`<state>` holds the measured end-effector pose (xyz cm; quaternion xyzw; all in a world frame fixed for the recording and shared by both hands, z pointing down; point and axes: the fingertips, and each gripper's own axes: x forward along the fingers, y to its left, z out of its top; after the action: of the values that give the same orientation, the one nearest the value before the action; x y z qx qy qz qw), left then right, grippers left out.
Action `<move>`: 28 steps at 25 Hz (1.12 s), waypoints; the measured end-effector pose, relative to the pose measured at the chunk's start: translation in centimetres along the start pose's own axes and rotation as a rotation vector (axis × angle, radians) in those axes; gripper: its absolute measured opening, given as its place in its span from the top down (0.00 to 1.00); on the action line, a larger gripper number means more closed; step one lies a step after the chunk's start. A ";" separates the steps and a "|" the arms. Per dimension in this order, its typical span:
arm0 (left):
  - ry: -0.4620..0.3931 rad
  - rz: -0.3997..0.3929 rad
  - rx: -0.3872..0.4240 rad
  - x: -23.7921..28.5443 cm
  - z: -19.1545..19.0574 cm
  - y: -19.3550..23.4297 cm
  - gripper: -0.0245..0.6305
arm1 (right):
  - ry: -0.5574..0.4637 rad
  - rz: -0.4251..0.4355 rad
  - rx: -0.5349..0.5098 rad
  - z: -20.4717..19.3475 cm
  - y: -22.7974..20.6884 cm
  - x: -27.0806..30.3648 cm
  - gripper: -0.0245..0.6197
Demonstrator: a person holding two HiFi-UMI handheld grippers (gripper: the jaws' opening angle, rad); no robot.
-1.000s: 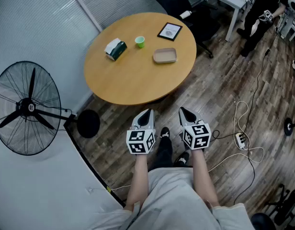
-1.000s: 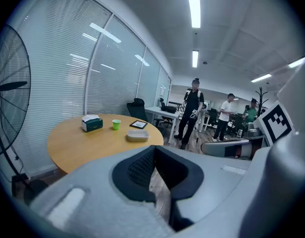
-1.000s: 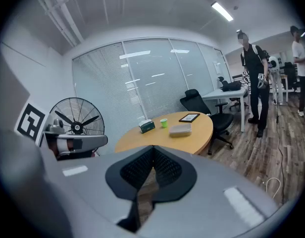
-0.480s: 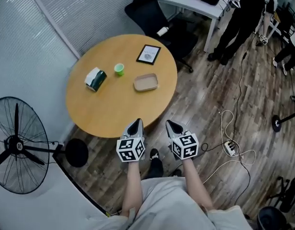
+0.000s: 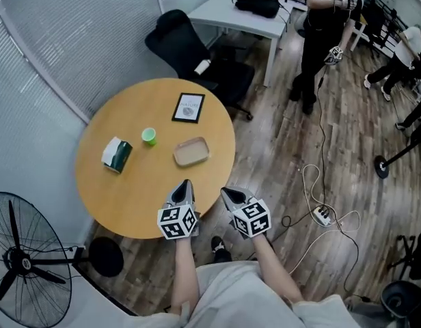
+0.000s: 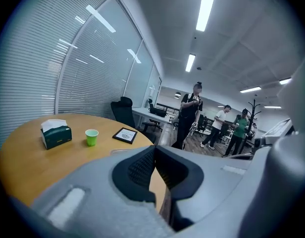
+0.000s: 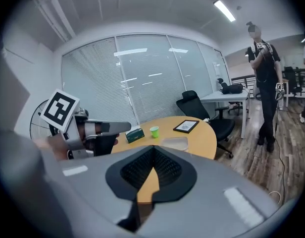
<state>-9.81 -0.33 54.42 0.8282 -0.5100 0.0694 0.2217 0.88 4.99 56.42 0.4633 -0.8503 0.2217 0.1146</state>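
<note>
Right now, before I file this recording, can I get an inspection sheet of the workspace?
Surface: round wooden table, bare along its near edge.
Job's things: shallow tan tray, nearest the grippers, apart from both.
Clutter: green cup, green tissue box, black-framed card, spread apart on the table.
Grippers: left hand-held gripper and right hand-held gripper, jaws together, nothing between them, by the table's near edge.
Cables: white cable and power strip on the floor.
Surroundings: standing fan, black office chair, white desk, standing person.
</note>
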 end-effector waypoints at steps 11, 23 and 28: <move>0.017 -0.067 0.043 3.5 2.1 2.6 0.96 | -0.032 -0.100 0.004 1.9 -1.6 3.8 0.97; 0.060 -0.029 0.029 4.9 0.5 5.4 0.96 | -0.026 -0.128 0.059 0.9 -3.6 5.8 0.97; 0.075 0.015 0.015 7.2 1.0 7.3 0.96 | -0.006 -0.113 0.061 1.7 -5.7 8.0 0.97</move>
<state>-12.89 -9.44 58.13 0.8228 -0.5070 0.1059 0.2341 1.34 -4.45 59.69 0.5146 -0.8160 0.2392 0.1104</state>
